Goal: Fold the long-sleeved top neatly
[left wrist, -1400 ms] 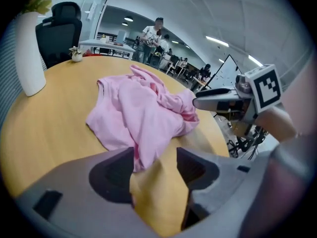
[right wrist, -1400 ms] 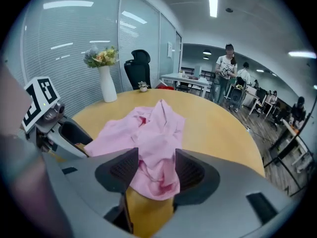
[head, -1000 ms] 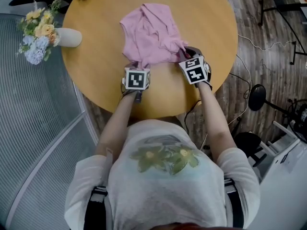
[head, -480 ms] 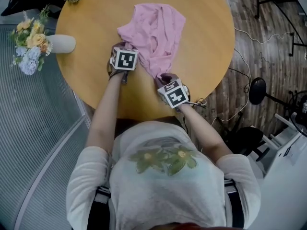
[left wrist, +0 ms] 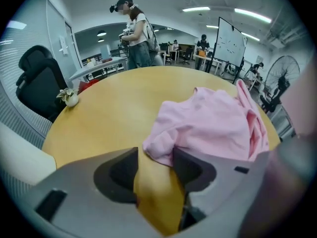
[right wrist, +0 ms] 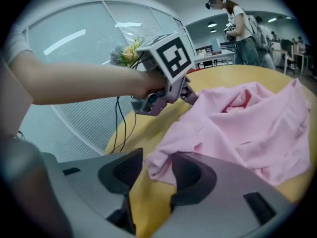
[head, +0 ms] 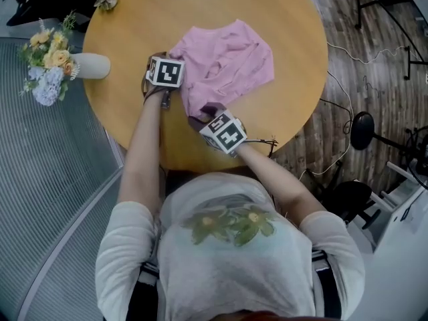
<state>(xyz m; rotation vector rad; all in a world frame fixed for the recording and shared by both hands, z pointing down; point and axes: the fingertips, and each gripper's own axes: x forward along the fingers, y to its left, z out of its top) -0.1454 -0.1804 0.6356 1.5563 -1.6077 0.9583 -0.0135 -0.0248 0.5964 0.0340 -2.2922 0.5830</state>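
A round wooden worktop (head: 281, 19) stands in an open office, with grey ribbed flooring on one side and dark planks (head: 374, 45) on the other. A white vase of flowers (head: 73, 65) sits at the worktop's left edge.

Just right of it, the left claw (left wrist: 154, 153) is released. Its jaws stand apart over bare wood, and a fold of cloth lies loose by one jaw tip.

The long-sleeved top (head: 231, 62), pink and crumpled, lies bunched near the middle of the worktop.

At its near edge is the right claw (right wrist: 157, 157), whose jaws have just been opening. They now stand apart, with a corner of the top slack between their tips and not pinched.
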